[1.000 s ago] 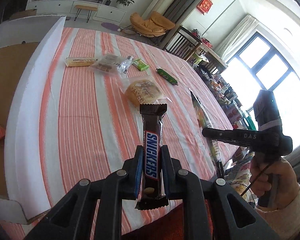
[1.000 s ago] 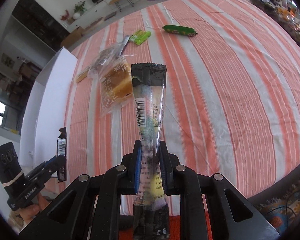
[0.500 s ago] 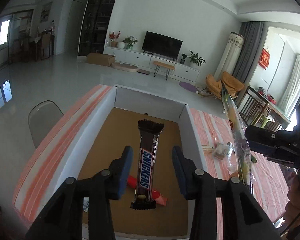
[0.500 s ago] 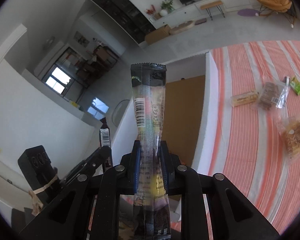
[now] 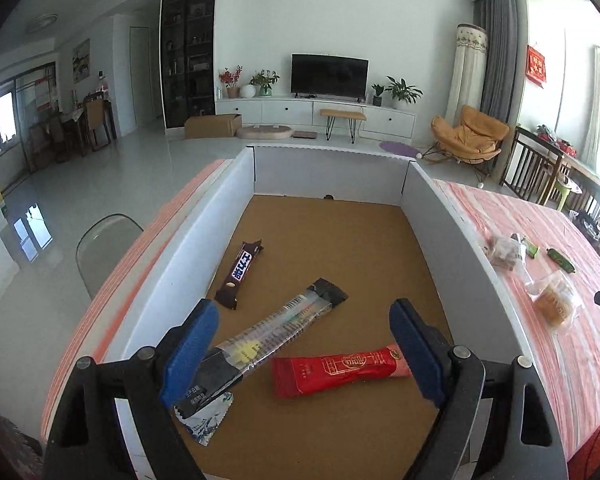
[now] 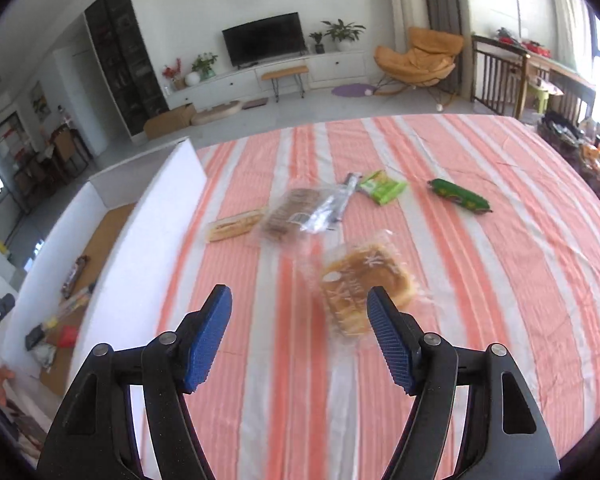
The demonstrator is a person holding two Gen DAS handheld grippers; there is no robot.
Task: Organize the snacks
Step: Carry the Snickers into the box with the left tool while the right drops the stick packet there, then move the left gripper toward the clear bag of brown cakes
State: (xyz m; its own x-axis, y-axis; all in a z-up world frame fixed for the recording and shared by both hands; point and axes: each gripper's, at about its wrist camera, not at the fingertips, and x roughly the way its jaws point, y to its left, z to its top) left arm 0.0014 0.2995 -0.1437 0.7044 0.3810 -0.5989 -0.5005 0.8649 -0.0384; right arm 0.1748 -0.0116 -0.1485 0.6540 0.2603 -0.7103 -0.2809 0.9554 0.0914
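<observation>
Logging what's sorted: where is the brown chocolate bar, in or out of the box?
In: the brown chocolate bar lies flat on the white-walled box's cardboard floor.

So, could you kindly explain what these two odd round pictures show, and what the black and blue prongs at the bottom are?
Each picture comes from a fisheye camera on a hand-held, two-finger gripper; a person carries one in each hand.

The left gripper looks into a white-walled box. On its brown floor lie a Snickers bar, a long clear-wrapped snack and a red packet.

The right gripper looks over a striped tablecloth, where a wrapped bun, a green stick, a green packet and other wrapped snacks wait.

Both grippers' jaws have just been opening; both are open and hold nothing.
</observation>
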